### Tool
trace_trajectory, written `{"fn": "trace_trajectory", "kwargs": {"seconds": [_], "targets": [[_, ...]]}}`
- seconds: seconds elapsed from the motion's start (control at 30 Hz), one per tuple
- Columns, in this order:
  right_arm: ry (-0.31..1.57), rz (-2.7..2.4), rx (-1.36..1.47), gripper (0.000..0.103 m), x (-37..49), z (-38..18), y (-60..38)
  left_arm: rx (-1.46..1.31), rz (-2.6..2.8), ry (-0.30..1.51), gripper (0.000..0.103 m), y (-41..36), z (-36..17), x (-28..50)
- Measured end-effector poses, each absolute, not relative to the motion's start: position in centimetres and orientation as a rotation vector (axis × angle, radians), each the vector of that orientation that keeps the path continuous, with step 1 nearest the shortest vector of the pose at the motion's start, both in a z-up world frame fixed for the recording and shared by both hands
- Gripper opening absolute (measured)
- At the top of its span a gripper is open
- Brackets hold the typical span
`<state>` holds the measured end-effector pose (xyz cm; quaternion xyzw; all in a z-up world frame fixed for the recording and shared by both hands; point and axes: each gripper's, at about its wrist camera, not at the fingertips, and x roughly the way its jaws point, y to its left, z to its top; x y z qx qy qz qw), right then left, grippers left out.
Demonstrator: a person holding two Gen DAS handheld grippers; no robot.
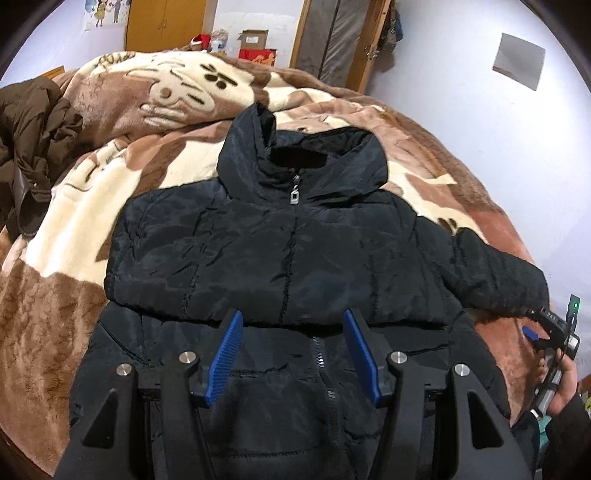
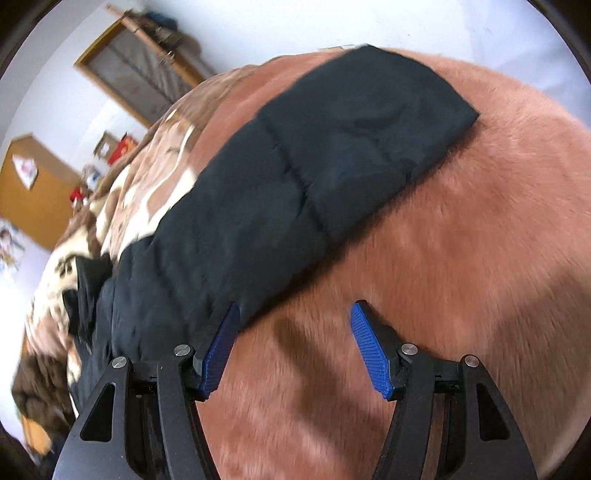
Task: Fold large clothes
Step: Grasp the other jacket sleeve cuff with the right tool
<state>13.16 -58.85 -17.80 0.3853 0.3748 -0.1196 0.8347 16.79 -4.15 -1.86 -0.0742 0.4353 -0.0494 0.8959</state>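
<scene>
left claw agape above black jacket; right claw agape, seemingly empty, beside sleeve; blanket beneath

A home bedroom. A bed fills most of the frame, covered by a plush brown-and-cream blanket. At the upper left stands a wooden wardrobe against a white wall. Cardboard boxes sit behind the bed, top centre, beside a wooden door frame.
</scene>
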Motion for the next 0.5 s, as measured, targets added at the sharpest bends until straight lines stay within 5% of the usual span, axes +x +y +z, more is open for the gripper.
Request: {"fn": "trace_trajectory", "kwargs": {"seconds": [0.37, 0.4, 0.47, 0.5], "targets": [[0.672, -0.324, 0.890, 0.061, 15.9, -17.0, -62.1, -0.164, -0.068, 0.962, 0.058, -4.2, -4.3, 19.0], [0.677, -0.332, 0.875, 0.055, 16.1, -16.5, -61.9, -0.166, -0.070, 0.962, 0.058, -4.3, -4.3, 19.0], [0.681, -0.346, 0.838, 0.022, 16.2, -15.4, -61.7, -0.172, -0.071, 0.958, 0.058, -4.2, -4.2, 19.0], [0.676, -0.340, 0.839, 0.021, 16.0, -14.5, -61.7, -0.175, -0.071, 0.955, 0.058, -4.0, -4.0, 18.9]]}}
